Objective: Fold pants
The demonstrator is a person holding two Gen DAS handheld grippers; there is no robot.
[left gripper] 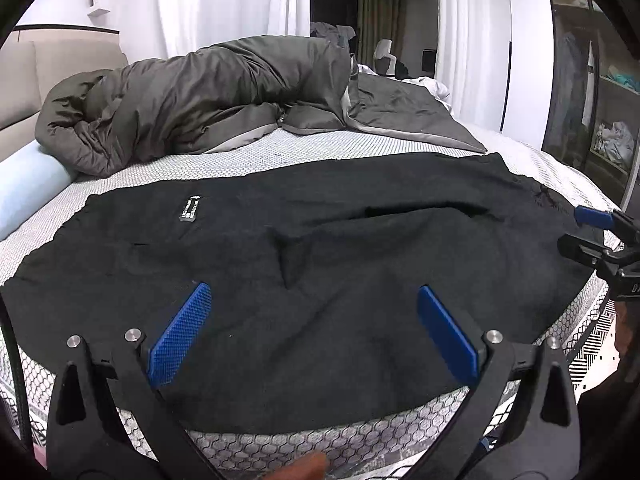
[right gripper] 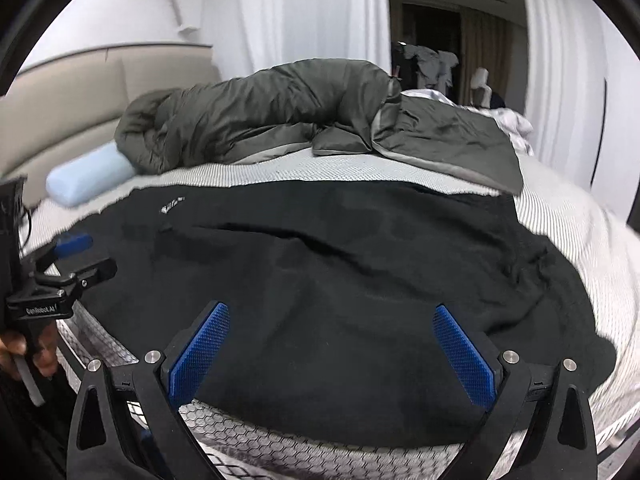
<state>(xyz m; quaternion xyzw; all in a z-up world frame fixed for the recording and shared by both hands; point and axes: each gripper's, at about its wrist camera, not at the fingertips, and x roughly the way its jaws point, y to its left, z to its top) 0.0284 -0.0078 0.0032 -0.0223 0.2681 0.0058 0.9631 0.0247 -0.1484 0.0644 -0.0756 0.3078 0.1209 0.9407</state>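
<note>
Two tools hang over the near edge of the bed (left gripper: 280, 152), and both stand wide open with nothing between their blue pads. The black pants (left gripper: 320, 264) lie spread flat on the mattress directly ahead of and beneath the left tool (left gripper: 314, 312). Their long axis runs crosswise to its fingers, from far left to far right, and their near hem sits just under the fingertips. Seen from the right tool (right gripper: 332, 332), the same cloth lies ahead and below, again stretched side to side.

A small label (left gripper: 190, 209) shows ahead and to the left of the left tool. The right tool sits off at the right end of the garment, and the left tool sits toward its left end, so each is nearer its own end. A rumpled grey duvet (left gripper: 208, 96) lies farther ahead, well beyond the pants. My judgement: the fold will likely begin by pinching the near edge at both ends and carrying it away across the short axis.
</note>
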